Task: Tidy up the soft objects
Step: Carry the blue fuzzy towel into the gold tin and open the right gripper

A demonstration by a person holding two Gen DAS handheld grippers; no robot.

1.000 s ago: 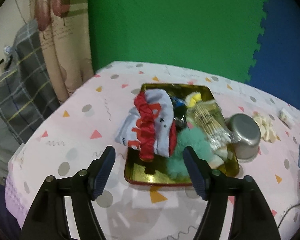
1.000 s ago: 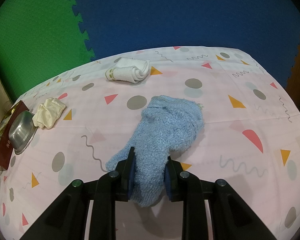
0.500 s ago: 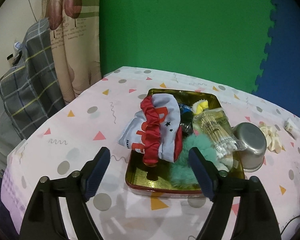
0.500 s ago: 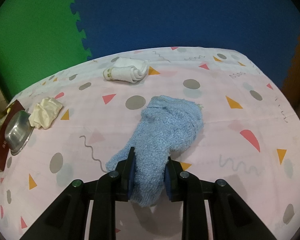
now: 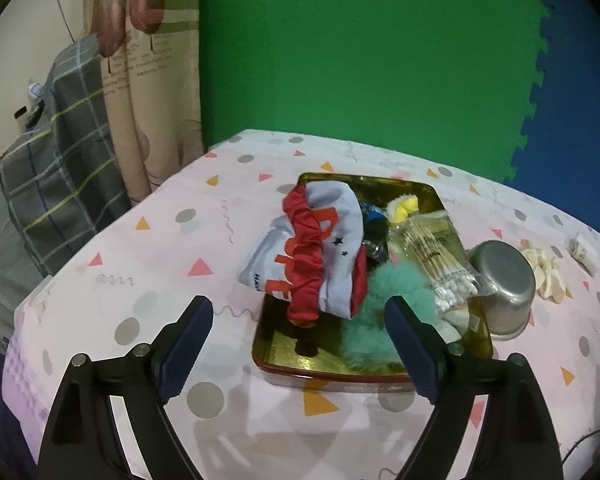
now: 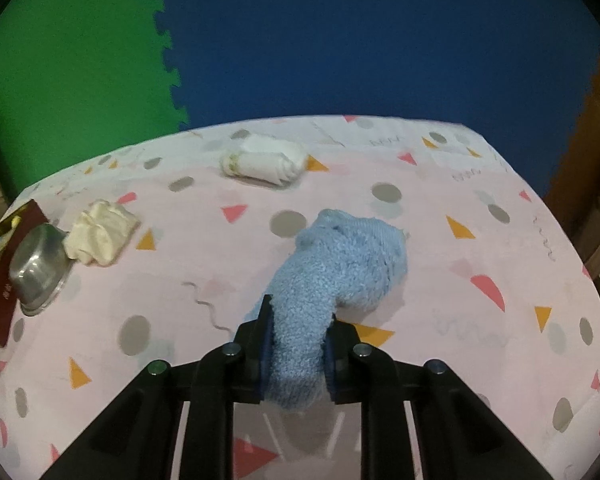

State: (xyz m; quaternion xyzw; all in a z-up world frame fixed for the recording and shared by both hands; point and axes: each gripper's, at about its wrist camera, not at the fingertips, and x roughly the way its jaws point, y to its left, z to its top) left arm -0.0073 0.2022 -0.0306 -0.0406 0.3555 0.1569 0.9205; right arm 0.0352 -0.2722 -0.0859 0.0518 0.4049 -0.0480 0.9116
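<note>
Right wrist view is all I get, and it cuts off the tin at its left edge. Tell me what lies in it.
Observer: The tin holds a grey printed cloth with a red scrunchie draped over it. The cloth hangs over the tin's left rim.
Operator: Go on. Name the rest.
Observer: A teal fluffy piece lies toward the near right corner, with a pack of cotton swabs behind it.
Operator: The blue fuzzy sock goes in next. Report the left gripper.
Observer: The left gripper hovers before the tin, its jaws opening and gripping nothing.
</note>
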